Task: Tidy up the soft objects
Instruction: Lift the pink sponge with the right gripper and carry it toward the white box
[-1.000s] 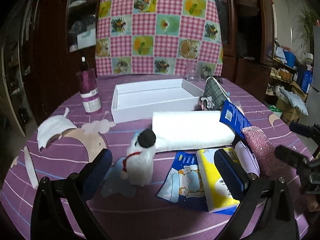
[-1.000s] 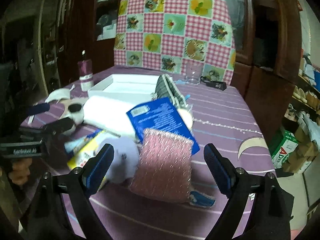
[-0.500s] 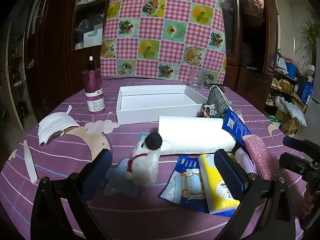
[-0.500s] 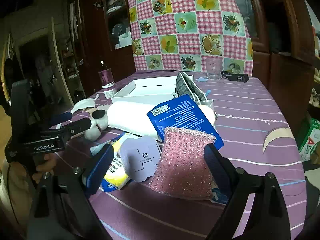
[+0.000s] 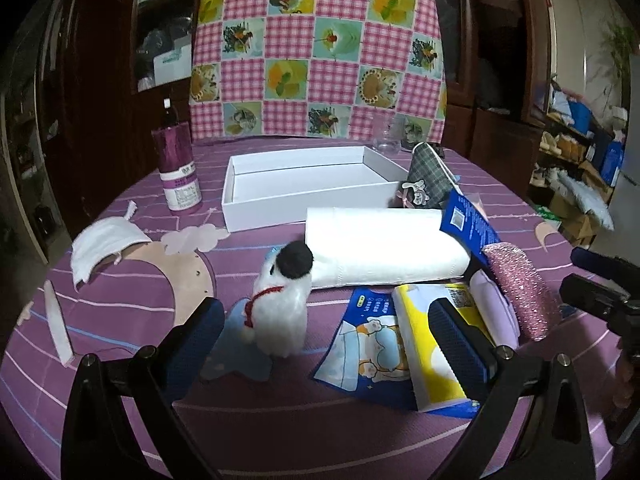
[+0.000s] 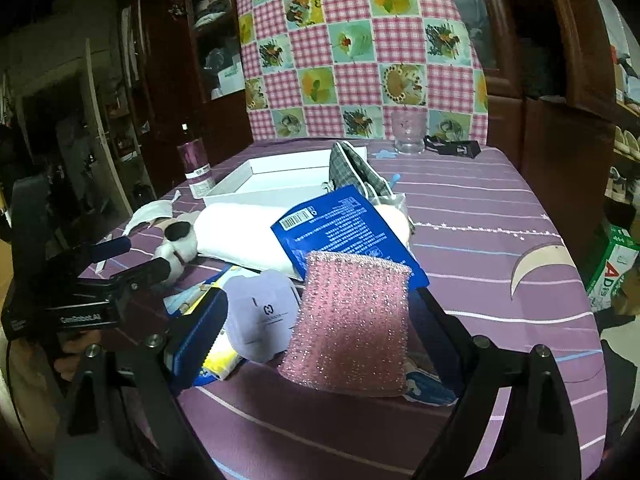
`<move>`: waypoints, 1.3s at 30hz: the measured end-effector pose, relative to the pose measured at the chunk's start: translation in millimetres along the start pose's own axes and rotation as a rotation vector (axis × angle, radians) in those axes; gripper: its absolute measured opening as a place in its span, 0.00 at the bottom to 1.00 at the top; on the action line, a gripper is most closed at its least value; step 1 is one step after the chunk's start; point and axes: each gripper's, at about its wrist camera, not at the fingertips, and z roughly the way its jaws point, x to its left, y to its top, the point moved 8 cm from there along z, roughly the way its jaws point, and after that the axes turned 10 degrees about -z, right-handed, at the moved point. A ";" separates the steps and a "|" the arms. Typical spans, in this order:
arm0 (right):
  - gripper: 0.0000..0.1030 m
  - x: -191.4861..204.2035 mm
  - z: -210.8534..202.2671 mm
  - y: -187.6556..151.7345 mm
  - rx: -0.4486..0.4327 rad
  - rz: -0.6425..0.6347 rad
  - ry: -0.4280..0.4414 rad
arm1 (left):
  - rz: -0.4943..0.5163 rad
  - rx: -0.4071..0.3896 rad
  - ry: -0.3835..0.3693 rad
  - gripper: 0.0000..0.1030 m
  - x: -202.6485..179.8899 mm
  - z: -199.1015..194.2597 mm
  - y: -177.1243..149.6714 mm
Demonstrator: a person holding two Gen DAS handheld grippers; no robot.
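Here the right hand-held gripper (image 6: 316, 328) gapes wide around a glittery pink sponge (image 6: 352, 320); the left hand-held gripper (image 5: 324, 340) gapes too.

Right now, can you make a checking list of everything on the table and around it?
Surface: purple striped tablecloth.
Job's things: white plush toy, white roll, pink sparkly sponge, tissue pack, plaid pouch; white box holds nothing visible.
Clutter: purple bottle, glass, face mask.
Grippers: left gripper open, right gripper open, sponge between its fingers.
Cables: nothing seen.
Surroundings: checked cloth, dark cabinets.
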 end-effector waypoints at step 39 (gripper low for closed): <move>1.00 10.9 58.2 -47.5 0.419 -0.118 -0.055 | -0.035 0.199 0.062 1.00 10.6 33.4 -22.0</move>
